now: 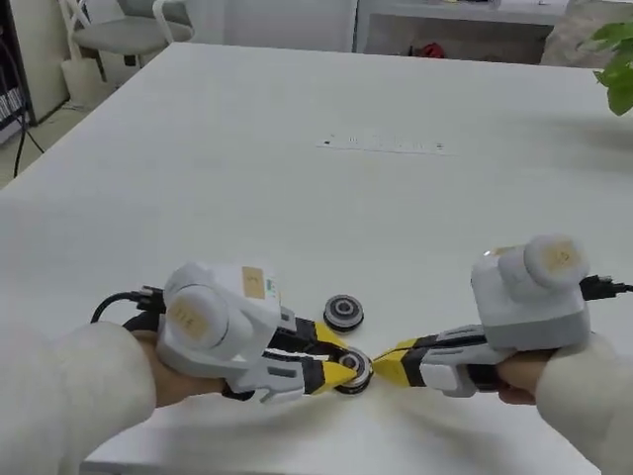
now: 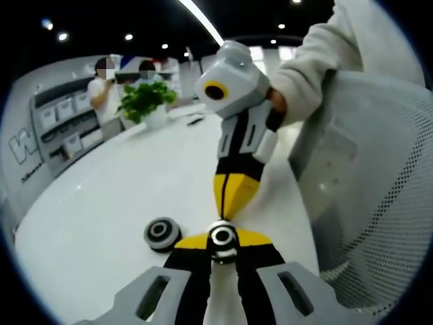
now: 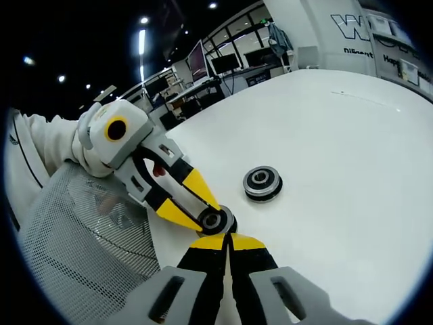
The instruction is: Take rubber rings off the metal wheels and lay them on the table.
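At the near edge of the surface (image 1: 326, 198) the left gripper (image 1: 336, 364) has its jaws closed on a metal wheel (image 1: 356, 370), one yellow tip on either side. The right gripper (image 1: 384, 356) comes in from the right with its jaws pressed together, their point touching the wheel's rim. I cannot tell whether they have pinched the rubber ring (image 2: 222, 254) or only rest against it. The risk, as I judge it, lies in that small contact. A hard pull with a thin bite could make the tips slip off the ring, or twist the wheel out of the left jaws. Since the wheel sits so near the edge, it could then roll off toward the mesh chair (image 2: 358, 169) close by. A freed ring might also spring away. Just beyond, a second wheel (image 1: 343, 311) lies flat with its black ring still on, near enough to be knocked by a sideways jerk. The surface is white, smooth and mostly bare. Farther off are a white chair (image 1: 119, 30) at the far left and a green plant (image 1: 618, 64) at the far right, with monitors (image 3: 203, 57) and two people (image 2: 122, 91) standing in the room behind.
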{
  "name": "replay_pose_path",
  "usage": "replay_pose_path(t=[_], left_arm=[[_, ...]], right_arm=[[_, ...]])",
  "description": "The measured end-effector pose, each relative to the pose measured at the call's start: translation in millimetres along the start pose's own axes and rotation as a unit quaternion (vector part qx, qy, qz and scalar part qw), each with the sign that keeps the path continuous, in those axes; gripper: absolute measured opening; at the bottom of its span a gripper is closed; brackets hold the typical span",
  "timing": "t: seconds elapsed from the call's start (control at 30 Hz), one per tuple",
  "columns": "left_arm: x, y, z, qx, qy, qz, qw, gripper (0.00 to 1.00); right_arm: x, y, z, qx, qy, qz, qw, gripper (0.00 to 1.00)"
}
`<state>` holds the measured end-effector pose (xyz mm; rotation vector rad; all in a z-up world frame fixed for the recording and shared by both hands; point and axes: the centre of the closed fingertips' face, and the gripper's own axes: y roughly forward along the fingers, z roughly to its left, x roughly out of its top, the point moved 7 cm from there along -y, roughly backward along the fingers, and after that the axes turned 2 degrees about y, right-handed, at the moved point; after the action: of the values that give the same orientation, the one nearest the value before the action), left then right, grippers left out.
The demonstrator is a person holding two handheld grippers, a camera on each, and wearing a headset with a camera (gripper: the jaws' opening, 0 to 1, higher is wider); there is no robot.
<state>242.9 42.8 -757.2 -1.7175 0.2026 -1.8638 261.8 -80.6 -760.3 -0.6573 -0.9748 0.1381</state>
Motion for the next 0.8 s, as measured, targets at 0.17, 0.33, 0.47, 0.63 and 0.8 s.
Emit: replay_pose_path(t=[0.17,0.33,0.47,0.63,0.8], left_arm=[[-1.1,0.3,0.7,-0.002,-0.005,-0.004,1.0000,0.14],[-0.4,0.2,-0.1,-0.002,-0.004,-0.004,1.0000,0.14],[-1.0,0.1,-0.4,-0.001,-0.008,-0.007,0.9999,0.14],[-1.3,0.1,-1.2,0.001,-0.012,-0.014,0.9998,0.14],[-1.1,0.1,-1.3,0.000,-0.013,-0.014,0.9998,0.14]], right_arm=[[-0.3,-0.2,2.6,0.006,0.010,0.001,0.9999,0.00],[-0.2,-0.3,4.6,0.013,0.024,-0.001,0.9996,0.00],[-0.1,-0.8,5.1,0.020,0.050,-0.008,0.9985,0.00],[-0.7,-0.8,4.3,0.024,0.075,-0.014,0.9968,0.00],[-0.4,-1.0,5.3,0.029,0.094,-0.017,0.9950,0.00]])
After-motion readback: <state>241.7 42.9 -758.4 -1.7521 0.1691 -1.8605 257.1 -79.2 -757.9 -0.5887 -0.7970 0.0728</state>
